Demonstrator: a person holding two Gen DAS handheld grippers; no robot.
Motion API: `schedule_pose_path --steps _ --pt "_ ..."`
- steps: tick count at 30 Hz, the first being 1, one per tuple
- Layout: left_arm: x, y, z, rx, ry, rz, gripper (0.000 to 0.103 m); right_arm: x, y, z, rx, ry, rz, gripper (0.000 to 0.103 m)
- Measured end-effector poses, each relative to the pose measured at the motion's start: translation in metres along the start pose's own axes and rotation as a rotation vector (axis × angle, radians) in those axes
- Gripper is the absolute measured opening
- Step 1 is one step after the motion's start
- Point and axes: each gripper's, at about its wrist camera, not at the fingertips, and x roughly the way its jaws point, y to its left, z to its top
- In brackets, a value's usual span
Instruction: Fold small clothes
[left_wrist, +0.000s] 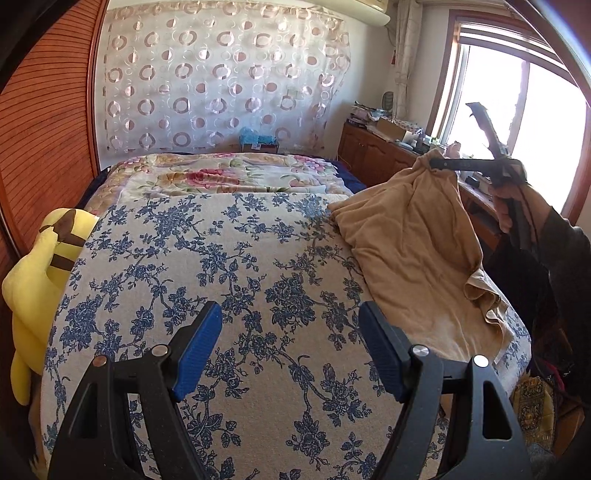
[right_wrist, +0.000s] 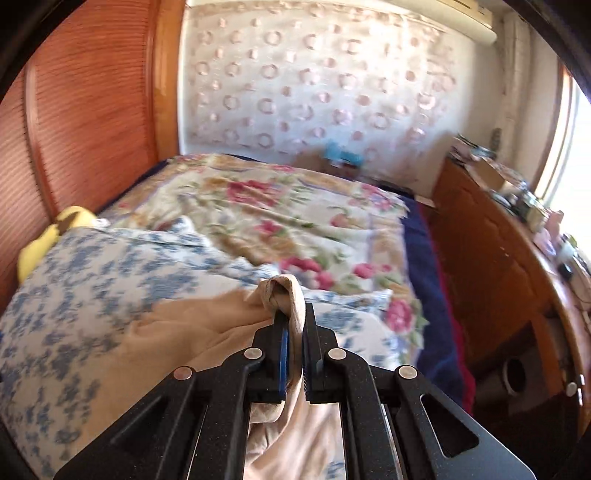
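Observation:
A tan garment (left_wrist: 413, 236) lies on the right side of the blue-flowered bed cover (left_wrist: 221, 266). One end of it is pulled up off the bed. My right gripper (left_wrist: 439, 162) is shut on that bunched end. In the right wrist view the tan garment (right_wrist: 173, 332) hangs down from my right gripper (right_wrist: 294, 317), a fold of cloth pinched between the blue pads. My left gripper (left_wrist: 290, 317) is open above the flowered cover, left of the garment, with nothing between its fingers.
A yellow plush toy (left_wrist: 40, 266) sits at the bed's left edge by the wooden wardrobe (left_wrist: 44, 129). A pink-flowered blanket (left_wrist: 229, 173) covers the far half of the bed. A cluttered wooden cabinet (left_wrist: 384, 147) stands under the window (left_wrist: 517, 110) on the right.

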Motion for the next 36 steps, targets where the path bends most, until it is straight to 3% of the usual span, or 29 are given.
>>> schedule_pose_path --steps 5,7,8,9,14,22,29,31,32,33,36 --pt "0.004 -0.002 -0.001 0.006 0.012 -0.003 0.077 0.041 0.026 0.008 -0.006 0.083 -0.152 0.006" --pt "0.005 -0.005 -0.002 0.016 0.02 -0.005 0.077 0.04 0.03 0.007 0.004 0.092 -0.165 0.021" --pt "0.006 -0.006 -0.003 0.018 0.021 -0.006 0.077 0.034 0.033 0.005 0.002 0.079 -0.172 0.037" --pt "0.006 -0.007 -0.003 0.019 0.022 -0.01 0.077 0.026 0.034 0.006 0.002 0.06 -0.158 0.042" --pt "0.012 -0.016 -0.005 0.028 0.033 -0.032 0.077 -0.029 0.051 -0.034 -0.023 0.015 -0.019 0.042" --pt "0.029 -0.037 -0.008 0.064 0.072 -0.046 0.077 -0.072 0.124 -0.124 -0.063 0.056 0.208 0.042" --pt "0.033 -0.05 -0.01 0.089 0.088 -0.045 0.077 -0.059 0.149 -0.157 -0.117 0.084 0.168 0.042" --pt "0.034 -0.055 -0.011 0.099 0.095 -0.051 0.077 -0.059 0.149 -0.163 -0.144 0.099 0.151 0.042" --pt "0.035 -0.056 -0.012 0.101 0.097 -0.053 0.077 -0.057 0.146 -0.159 -0.154 0.1 0.155 0.03" --pt "0.036 -0.059 -0.013 0.107 0.101 -0.059 0.077 -0.057 0.143 -0.159 -0.159 0.105 0.172 0.009" --pt "0.038 -0.068 -0.017 0.124 0.115 -0.078 0.077 -0.071 0.124 -0.164 -0.149 0.081 0.166 0.003"
